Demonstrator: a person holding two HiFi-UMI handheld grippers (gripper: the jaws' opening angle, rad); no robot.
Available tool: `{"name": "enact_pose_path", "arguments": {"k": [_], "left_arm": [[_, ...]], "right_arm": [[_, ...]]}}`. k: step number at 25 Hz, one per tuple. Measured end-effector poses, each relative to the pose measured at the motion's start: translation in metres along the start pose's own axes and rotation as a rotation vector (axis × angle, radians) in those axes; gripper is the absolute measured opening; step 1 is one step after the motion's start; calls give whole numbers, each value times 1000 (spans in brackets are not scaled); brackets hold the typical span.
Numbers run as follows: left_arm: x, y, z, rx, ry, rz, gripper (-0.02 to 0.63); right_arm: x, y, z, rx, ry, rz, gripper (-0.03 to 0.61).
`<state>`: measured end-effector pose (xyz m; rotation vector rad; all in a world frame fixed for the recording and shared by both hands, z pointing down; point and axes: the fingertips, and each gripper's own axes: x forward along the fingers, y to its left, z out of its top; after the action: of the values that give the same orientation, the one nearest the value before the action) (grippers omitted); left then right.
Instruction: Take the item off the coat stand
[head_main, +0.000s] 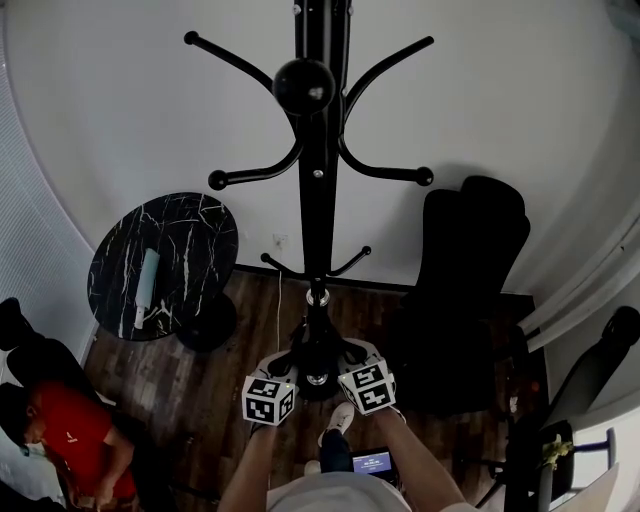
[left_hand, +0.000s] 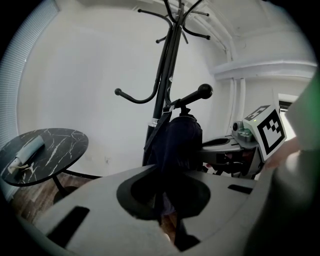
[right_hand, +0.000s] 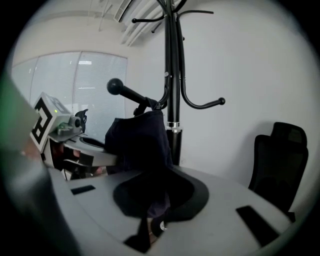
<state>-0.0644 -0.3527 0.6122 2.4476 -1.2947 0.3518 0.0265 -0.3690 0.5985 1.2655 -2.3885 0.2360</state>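
Dark garment (left_hand: 175, 145) hangs in the centre of the left gripper view from a knob-ended hook (left_hand: 192, 96) of the coat stand (head_main: 318, 200). Its long axis is vertical and runs down into both tongs. The left tongs (left_hand: 167, 227) and the right tongs (right_hand: 150, 225) are each closed on its lower cloth, and both are equally near. The hook slopes upward to its knob, so I judge the cloth must travel up and over that knob.
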Motion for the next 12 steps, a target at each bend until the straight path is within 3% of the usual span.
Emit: {"name": "enact_pose_path", "arguments": {"k": [12], "left_arm": [[-22,3,10,-6,-70,21,31]], "right_arm": [[-16,15,5,8,-30,5,34]]}}
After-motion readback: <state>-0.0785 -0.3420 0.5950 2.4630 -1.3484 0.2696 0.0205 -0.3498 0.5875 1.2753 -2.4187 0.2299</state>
